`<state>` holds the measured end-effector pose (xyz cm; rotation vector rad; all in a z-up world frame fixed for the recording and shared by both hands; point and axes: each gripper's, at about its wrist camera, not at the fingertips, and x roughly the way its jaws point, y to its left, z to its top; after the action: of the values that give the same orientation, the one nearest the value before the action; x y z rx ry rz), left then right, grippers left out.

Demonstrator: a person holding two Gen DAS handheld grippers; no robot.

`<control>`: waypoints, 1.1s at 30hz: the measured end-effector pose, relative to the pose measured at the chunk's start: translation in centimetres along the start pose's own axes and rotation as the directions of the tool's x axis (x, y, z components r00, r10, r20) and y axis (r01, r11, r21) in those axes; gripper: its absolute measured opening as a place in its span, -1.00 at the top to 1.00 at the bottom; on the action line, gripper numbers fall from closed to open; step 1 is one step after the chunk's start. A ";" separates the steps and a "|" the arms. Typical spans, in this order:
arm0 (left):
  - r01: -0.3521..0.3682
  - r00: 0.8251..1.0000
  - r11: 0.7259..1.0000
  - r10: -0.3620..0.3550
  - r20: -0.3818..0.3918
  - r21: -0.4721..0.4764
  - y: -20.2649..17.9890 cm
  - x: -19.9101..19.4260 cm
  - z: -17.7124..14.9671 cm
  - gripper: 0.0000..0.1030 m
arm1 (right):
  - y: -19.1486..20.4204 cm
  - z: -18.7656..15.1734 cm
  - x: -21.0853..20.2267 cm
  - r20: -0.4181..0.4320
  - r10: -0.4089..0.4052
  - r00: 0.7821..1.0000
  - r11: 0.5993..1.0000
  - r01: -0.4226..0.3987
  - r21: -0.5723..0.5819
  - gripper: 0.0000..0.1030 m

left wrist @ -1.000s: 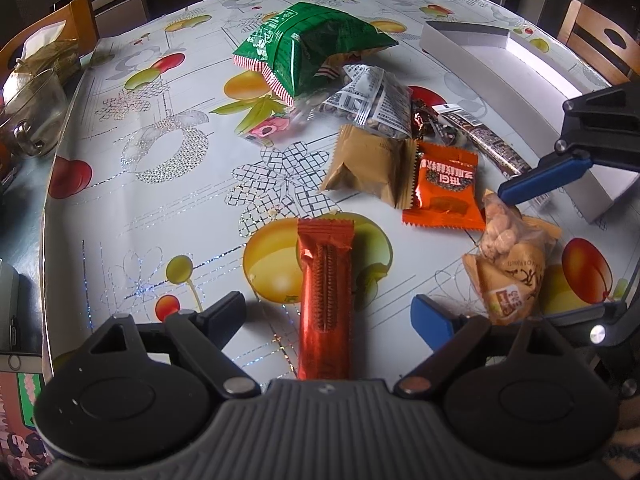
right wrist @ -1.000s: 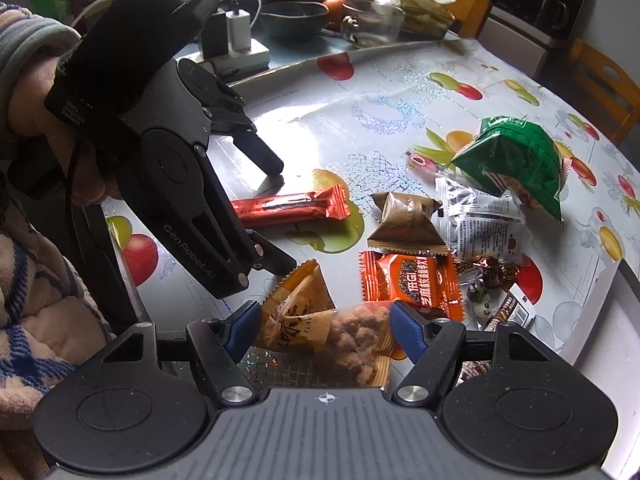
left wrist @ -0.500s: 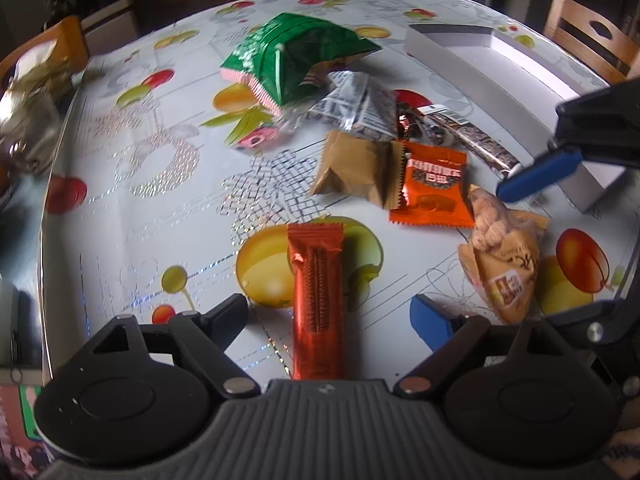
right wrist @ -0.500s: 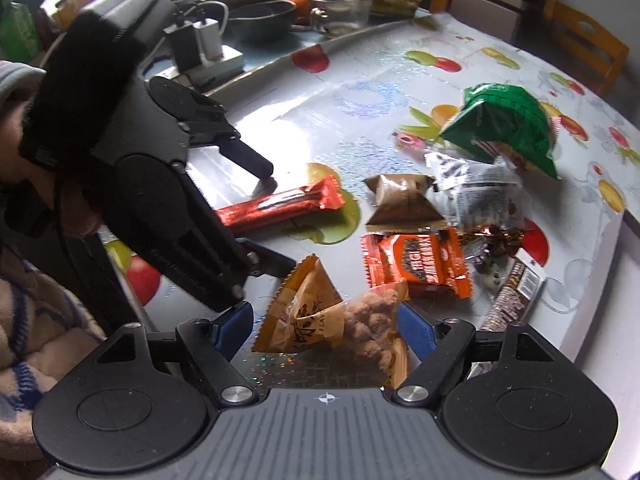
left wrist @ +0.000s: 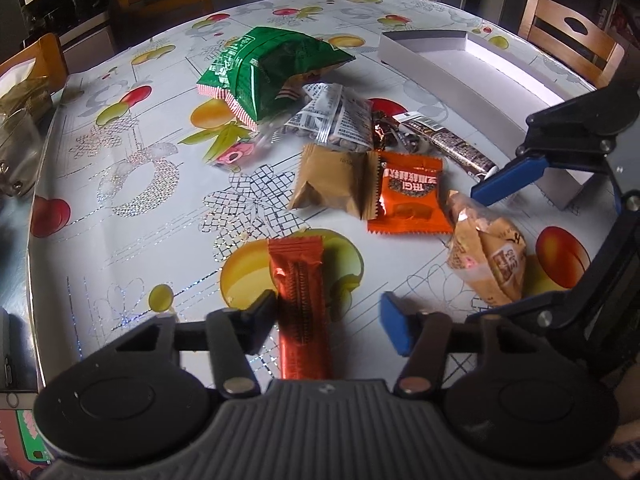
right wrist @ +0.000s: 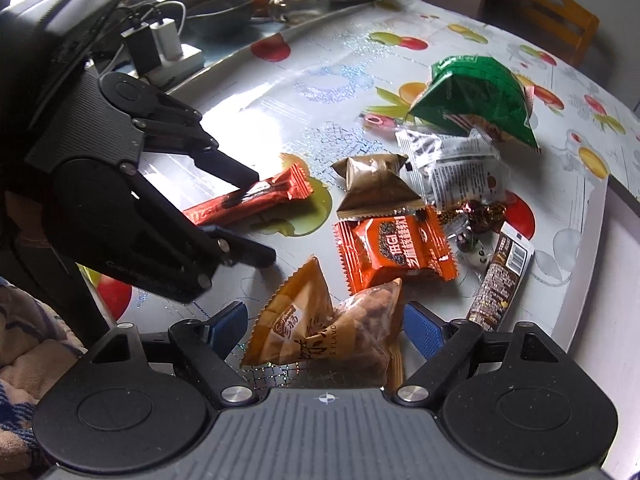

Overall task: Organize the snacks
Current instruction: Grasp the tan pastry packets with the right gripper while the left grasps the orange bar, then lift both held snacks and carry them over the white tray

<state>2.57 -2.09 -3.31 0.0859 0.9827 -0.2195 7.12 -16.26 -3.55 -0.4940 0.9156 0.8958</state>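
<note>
Below, left tool (left wrist: 328,316) closing around crinkly red foil bar (left wrist: 300,300); right tool (right wrist: 326,326) spread beside lumpy nut pouch (right wrist: 332,328).

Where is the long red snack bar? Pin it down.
The long red snack bar lies low in the left wrist view, between the closing left gripper jaws, beside the yellow fruit print.

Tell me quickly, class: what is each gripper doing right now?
Left gripper: jaws closing around the red snack bar, one finger touching it, not yet clamped.
Right gripper: open, astride the peanut packet, not gripping.
</note>
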 end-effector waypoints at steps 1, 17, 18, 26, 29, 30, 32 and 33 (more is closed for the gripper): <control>-0.001 1.000 1.000 0.001 0.000 -0.003 0.1 -0.1 0.0 0.13 | -0.1 0.0 0.1 -0.003 0.002 1.000 1.000 -0.001 0.008 -0.63; -0.009 1.000 1.000 0.009 -0.013 -0.028 0.5 -0.7 -0.1 0.64 | -0.9 -0.2 0.1 -0.005 0.003 1.000 0.997 -0.002 0.071 -0.14; -0.011 1.000 1.000 0.010 -0.008 -0.026 0.5 -0.8 -0.1 0.64 | -1.0 -0.2 0.1 -0.002 0.002 1.000 0.997 -0.002 0.074 -0.12; -0.030 0.999 0.999 0.031 0.037 -0.024 0.2 -2.2 0.7 0.65 | -1.4 0.0 -1.1 0.038 -0.007 0.999 0.996 0.003 0.091 -0.06; -0.036 0.998 0.999 0.038 0.050 -0.028 0.1 -2.6 1.1 0.65 | -1.4 0.1 -1.5 0.048 -0.005 0.999 0.996 0.001 0.087 -0.02; -0.038 0.998 0.999 0.040 0.053 -0.028 0.1 -2.7 1.2 0.65 | -1.5 0.1 -1.7 0.051 -0.005 0.999 0.996 0.000 0.085 -0.01; -0.042 0.997 0.999 0.044 0.058 -0.030 0.0 -2.8 1.5 0.65 | -1.6 0.1 -1.9 0.057 -0.006 0.998 0.997 0.001 0.084 0.00; -0.044 0.997 0.999 0.046 0.060 -0.031 -0.1 -2.9 1.6 0.65 | -1.7 0.1 -2.1 0.061 -0.007 0.998 0.996 0.001 0.085 0.00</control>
<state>2.30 -2.01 -0.02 0.0740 0.9228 -0.1651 7.94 -18.00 -1.74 -0.3934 0.8921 0.8606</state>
